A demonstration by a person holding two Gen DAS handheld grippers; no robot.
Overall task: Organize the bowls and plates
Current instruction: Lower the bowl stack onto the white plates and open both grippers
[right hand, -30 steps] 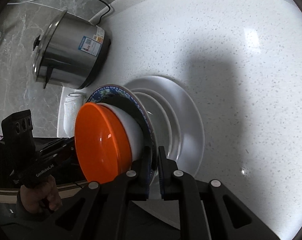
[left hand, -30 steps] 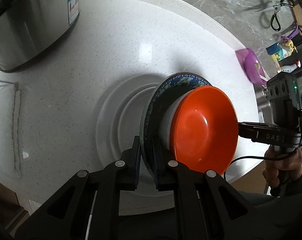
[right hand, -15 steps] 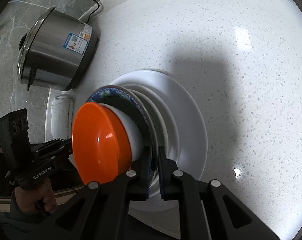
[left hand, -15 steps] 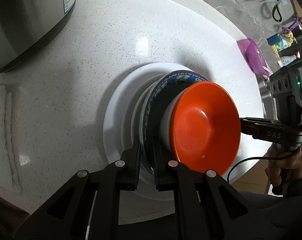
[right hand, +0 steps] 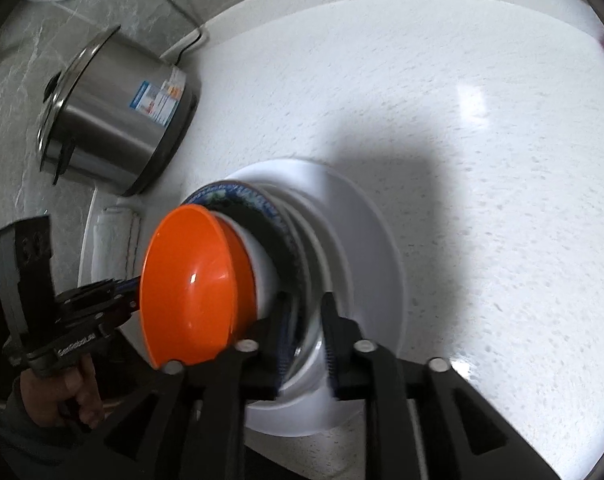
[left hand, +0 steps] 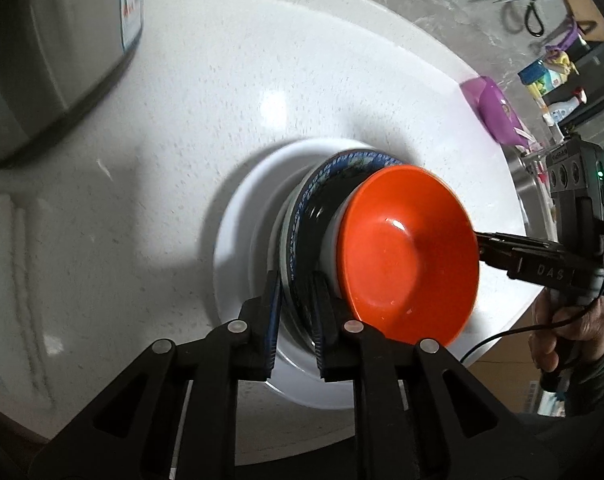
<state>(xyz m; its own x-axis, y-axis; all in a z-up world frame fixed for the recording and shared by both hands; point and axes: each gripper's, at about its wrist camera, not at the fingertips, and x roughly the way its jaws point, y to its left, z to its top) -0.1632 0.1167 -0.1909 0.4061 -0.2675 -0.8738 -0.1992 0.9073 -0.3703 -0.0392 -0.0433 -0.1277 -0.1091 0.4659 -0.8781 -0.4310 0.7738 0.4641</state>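
Note:
An orange bowl [left hand: 410, 252] [right hand: 190, 288] is nested in a white bowl [left hand: 330, 240] [right hand: 262, 272] on a dark blue-patterned plate [left hand: 302, 216] [right hand: 238, 196]. This stack sits on white plates [left hand: 238, 248] [right hand: 366, 240] on the round white table. My left gripper [left hand: 297, 320] straddles the patterned plate's near rim. Its jaws are opening, with the rim between them and the pads just off it. On the opposite rim, my right gripper [right hand: 308, 340] is also opening, and a clear gap shows beside the rim. Each gripper shows in the other's view [left hand: 486, 248] [right hand: 122, 300].
A steel pot [left hand: 54, 40] [right hand: 114, 116] with a cord stands at the table's far side. A folded white cloth [left hand: 18, 280] [right hand: 118, 232] lies beside it. A purple item [left hand: 496, 112] sits at the table edge, with bottles [left hand: 550, 76] beyond. A person's hands [left hand: 562, 332] [right hand: 58, 396] hold the grippers.
The stack of plate and bowls has come down onto the white plates. Both grippers' jaws, shut on the patterned plate's rim before, have spread apart.

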